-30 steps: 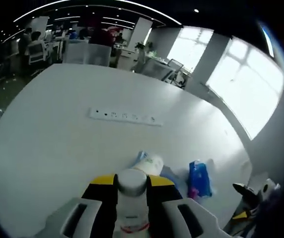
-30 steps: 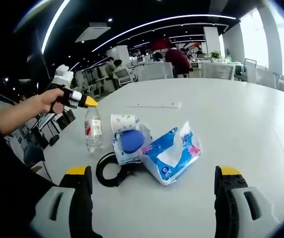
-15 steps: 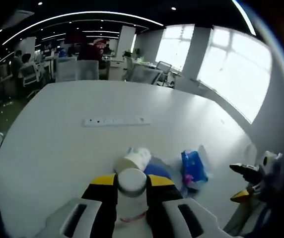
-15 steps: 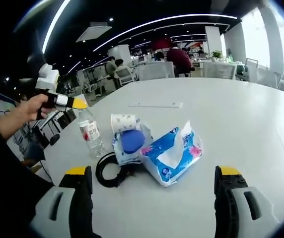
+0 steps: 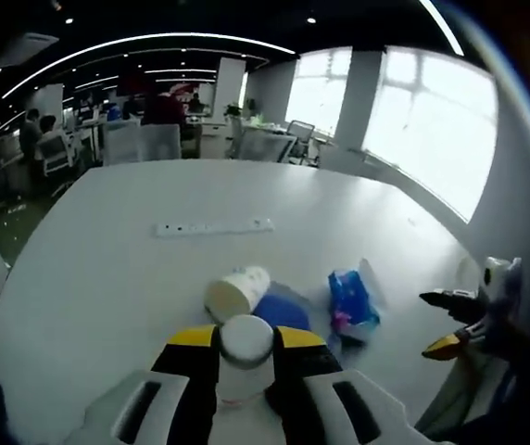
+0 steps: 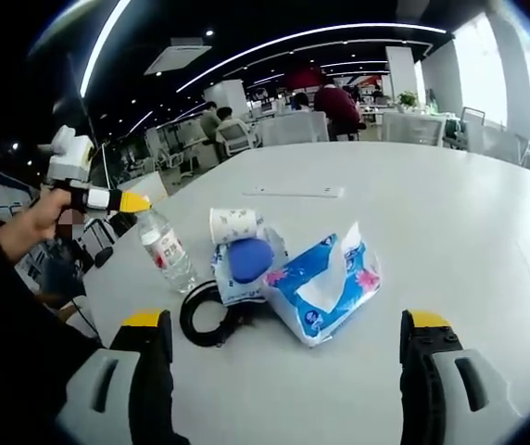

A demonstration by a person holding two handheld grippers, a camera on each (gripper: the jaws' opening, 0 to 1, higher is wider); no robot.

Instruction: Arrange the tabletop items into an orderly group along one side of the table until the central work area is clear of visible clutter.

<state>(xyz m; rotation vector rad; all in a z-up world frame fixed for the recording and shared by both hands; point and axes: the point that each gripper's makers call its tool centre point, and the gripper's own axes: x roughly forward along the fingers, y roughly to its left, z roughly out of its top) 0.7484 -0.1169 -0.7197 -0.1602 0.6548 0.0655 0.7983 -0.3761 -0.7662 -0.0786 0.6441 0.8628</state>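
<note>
Both views near, facing across table (image 5: pixel 107 269), sharing tissue pack (image 6: pixel 325 287)

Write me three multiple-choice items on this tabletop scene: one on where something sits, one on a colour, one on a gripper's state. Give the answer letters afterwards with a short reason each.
1. Where does the black cable lie?
A. On the table in front of the paper cup and tissue pack
B. On top of the power strip
C. Coiled around the bottle

2. What colour is the round object resting against the paper cup?
A. Red
B. Blue
C. Green

3. What is the left gripper doing?
A. Hanging open over bare table
B. Shut on the water bottle
C. Shut on the tissue pack

Answers:
1. A: the loop lies nearer the camera than the cup and the tissue pack.
2. B: it is plainly blue in the right gripper view.
3. B: the water bottle has its white cap between the jaws, which press on the neck.
</note>
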